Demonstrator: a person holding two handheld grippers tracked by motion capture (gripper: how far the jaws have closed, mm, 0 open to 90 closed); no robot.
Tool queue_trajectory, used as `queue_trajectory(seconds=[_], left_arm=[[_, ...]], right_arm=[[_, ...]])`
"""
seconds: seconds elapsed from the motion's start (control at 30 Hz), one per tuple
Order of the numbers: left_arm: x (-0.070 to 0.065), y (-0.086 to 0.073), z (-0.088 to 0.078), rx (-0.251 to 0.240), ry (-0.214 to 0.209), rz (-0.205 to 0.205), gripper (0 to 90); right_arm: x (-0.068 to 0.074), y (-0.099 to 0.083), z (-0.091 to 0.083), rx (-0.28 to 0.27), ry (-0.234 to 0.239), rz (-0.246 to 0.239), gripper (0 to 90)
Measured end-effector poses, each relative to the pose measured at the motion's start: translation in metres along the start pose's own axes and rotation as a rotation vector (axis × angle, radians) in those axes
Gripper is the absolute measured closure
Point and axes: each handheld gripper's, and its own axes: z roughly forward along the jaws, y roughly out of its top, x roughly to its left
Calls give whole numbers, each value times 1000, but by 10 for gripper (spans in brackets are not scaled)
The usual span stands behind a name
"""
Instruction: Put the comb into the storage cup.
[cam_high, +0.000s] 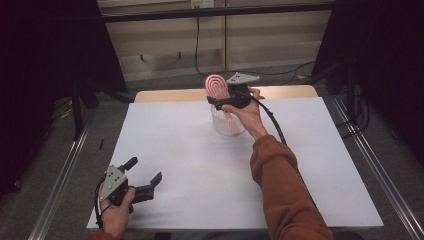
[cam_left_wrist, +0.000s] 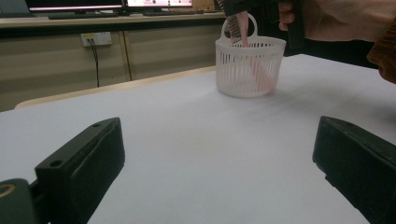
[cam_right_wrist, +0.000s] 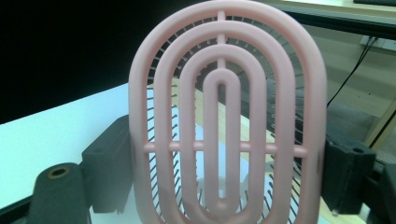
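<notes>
probably light, stiff plastic: the pink brush (cam_high: 218, 87) stands handle-down in the white basket (cam_high: 227, 125), right gripper (cam_high: 226, 100) clamped across its head; left gripper (cam_high: 146, 184) rests open

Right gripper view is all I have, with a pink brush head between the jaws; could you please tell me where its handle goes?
Observer: The pink hairbrush has its handle down inside a white slatted basket, with the head above the rim.
Operator: Where is that basket, please?
Observer: It stands on the white table, towards the far edge.
Operator: And the other hand?
Observer: The left hand-held gripper sits open near the table's near left corner, with nothing between its jaws.
</notes>
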Motion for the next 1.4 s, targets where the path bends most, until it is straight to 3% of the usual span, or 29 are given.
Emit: queue_trajectory(seconds=[0.3,1.4], left_arm=[[1,0,-1,-1,6,-2,24],[2,0,-2,0,6,4,24]], right_arm=[[-2,0,4,13,2,9,187],[7,1,2,67,-3,-52,147]])
